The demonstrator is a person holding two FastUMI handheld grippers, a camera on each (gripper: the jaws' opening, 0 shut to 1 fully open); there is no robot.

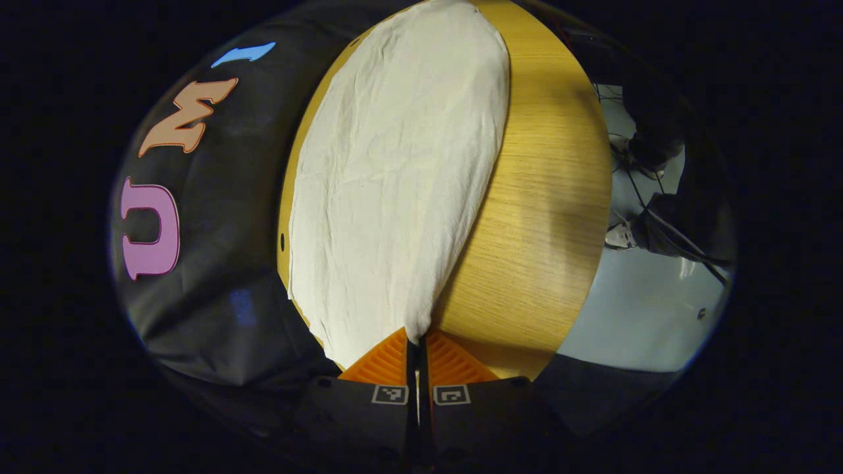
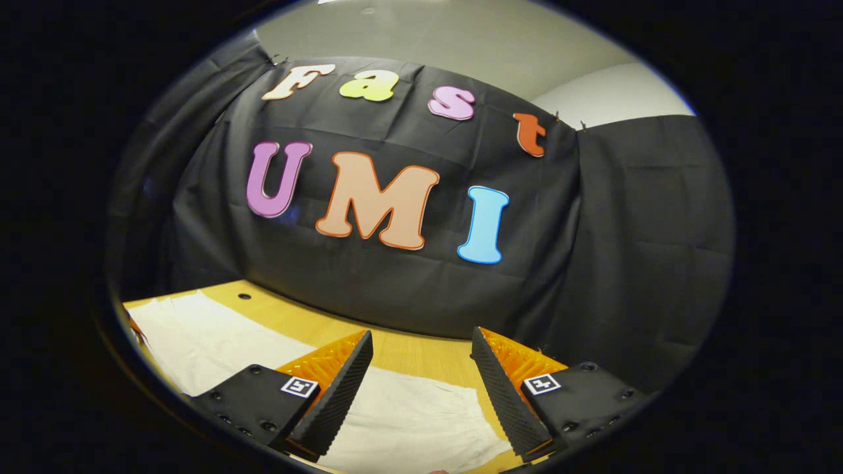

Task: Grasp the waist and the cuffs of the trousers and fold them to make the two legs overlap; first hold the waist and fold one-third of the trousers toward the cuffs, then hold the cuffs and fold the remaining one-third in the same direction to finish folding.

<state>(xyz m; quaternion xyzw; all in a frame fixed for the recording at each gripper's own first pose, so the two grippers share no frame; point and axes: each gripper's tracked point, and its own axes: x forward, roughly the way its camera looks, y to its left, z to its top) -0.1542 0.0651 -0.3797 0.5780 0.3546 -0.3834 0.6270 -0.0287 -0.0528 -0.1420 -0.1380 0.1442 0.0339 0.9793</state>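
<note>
A wooden table (image 1: 553, 217) stands by the black cloth wall (image 2: 632, 250); cables (image 1: 658, 217) trail across the pale floor (image 1: 632, 316).

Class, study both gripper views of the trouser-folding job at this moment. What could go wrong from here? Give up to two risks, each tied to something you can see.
1. The left gripper pinches just a narrow tip of the trousers; a pull could slip the cloth free.
2. The right gripper hangs open above the cloth, holding nothing. Lifting one end alone could drag the fabric across the table and skew the fold.
</note>
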